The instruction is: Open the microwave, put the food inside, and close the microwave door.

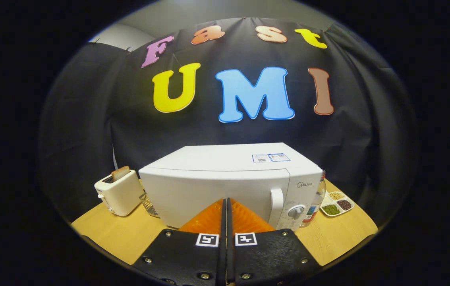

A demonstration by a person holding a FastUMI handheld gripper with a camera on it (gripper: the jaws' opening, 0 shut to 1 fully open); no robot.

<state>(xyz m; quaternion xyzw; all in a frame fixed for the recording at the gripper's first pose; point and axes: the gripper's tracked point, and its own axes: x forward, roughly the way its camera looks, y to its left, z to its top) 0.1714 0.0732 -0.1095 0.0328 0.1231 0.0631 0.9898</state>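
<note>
We are holding the gripper (225, 206) with its fingers pressed together, empty, just before the microwave (225, 182), which is sitting door closed on the desk (105, 234) beside a toaster (119, 192).

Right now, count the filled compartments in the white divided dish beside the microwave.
3 in the white divided dish, right of the white microwave: pale beans at back, green beans in front, dark red beans rightmost. Others may be hidden.

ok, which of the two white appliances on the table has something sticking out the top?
The toaster, left of the microwave: toast stands up from its slot. The microwave's top is flat. The gripper fingers are shut.
</note>
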